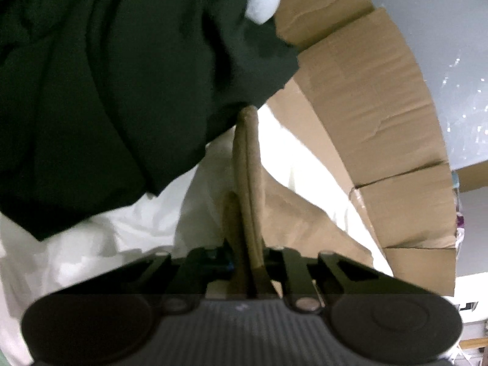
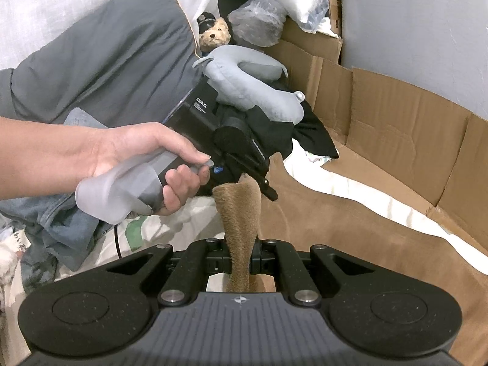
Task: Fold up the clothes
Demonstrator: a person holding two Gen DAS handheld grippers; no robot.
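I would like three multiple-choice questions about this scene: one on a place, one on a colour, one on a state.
1. Where is the teddy bear?
A. behind the grey neck pillow
B. on the cardboard
C. in a hand

2. What colour is the garment being gripped?
A. blue
B. brown
C. white

3. How is the right gripper?
A. open
B. out of view
C. shut on the garment

Answers:
1 A: the teddy bear sits beyond the neck pillow.
2 B: the garment is brown.
3 C: the right gripper pinches it.

Left tongs pinch brown cloth beside cardboard.
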